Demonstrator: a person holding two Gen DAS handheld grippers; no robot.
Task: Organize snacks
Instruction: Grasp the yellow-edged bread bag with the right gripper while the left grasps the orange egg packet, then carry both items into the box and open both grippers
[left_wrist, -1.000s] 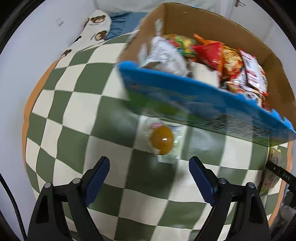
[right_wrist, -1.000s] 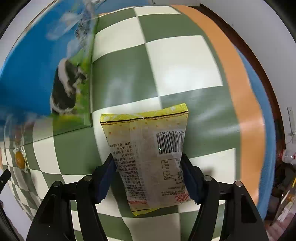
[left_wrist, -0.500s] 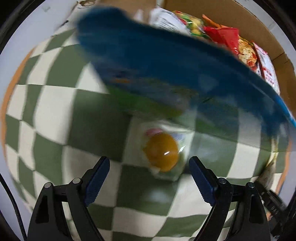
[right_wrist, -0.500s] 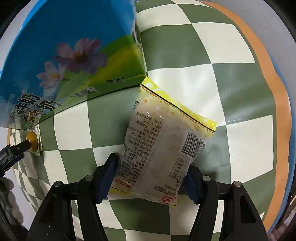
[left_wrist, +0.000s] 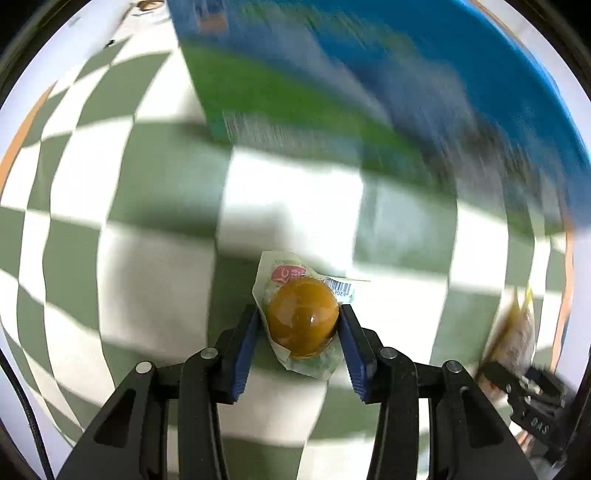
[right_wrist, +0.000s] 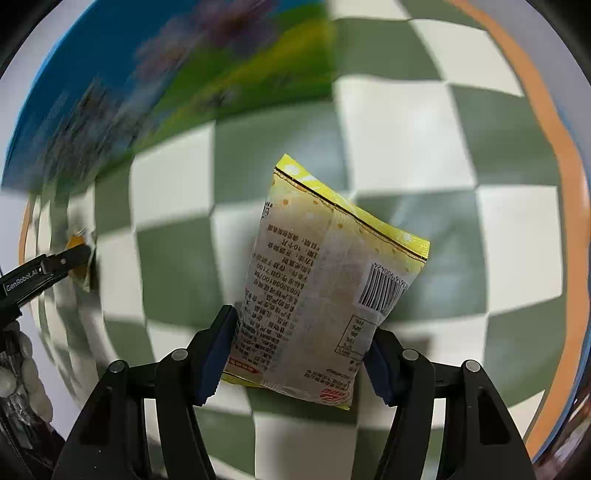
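The left hand-held gripper is seen closed around a wrapped orange jelly snack, with the blue pads pressed against both sides of its rounded dome. The clear wrapper, with a red label and a small barcode, is spread ahead of and below the dome, over the green-and-white checkered cloth. Whether the snack is lifted off the cloth or resting on it cannot be told from this view.

The right hand-held gripper is seen clamped on a yellow-edged snack packet at its lower end, the printed back and barcode turned toward the camera. The packet is tilted, its sealed yellow top pointing up and away over the checkered cloth.

A large blue and green carton, heavily blurred, is shown standing on the cloth beyond both snacks; in the right wrist view it fills the upper left. An orange border is visible along the cloth's far edge. The left gripper with its jelly is caught at the left margin of the right wrist view.
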